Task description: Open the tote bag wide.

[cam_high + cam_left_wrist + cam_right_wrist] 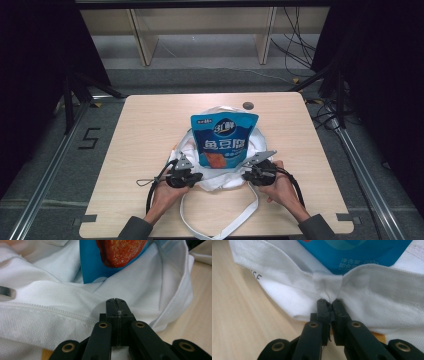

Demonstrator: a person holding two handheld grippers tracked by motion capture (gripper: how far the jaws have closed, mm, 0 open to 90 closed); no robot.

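A blue snack pouch (224, 140) with white lettering stands partly inside a white cloth bag (220, 181) in the middle of the wooden table (150, 130). My left gripper (194, 177) is at the bag's near-left rim, my right gripper (248, 175) at its near-right rim. In the left gripper view the gripper (116, 301) is shut, with a wisp of the white bag (50, 297) between the jaws, below the pouch (92, 267). In the right gripper view the gripper (329, 302) is shut on a puckered fold of the bag (287, 290), in front of the pouch (362, 255).
The bag's long white strap (245, 215) loops toward the table's near edge. A zipper (50, 312) runs along the bag's rim. A dark round grommet (248, 105) sits near the table's far edge. Wooden shelving (200, 30) and floor cables (295, 45) lie beyond.
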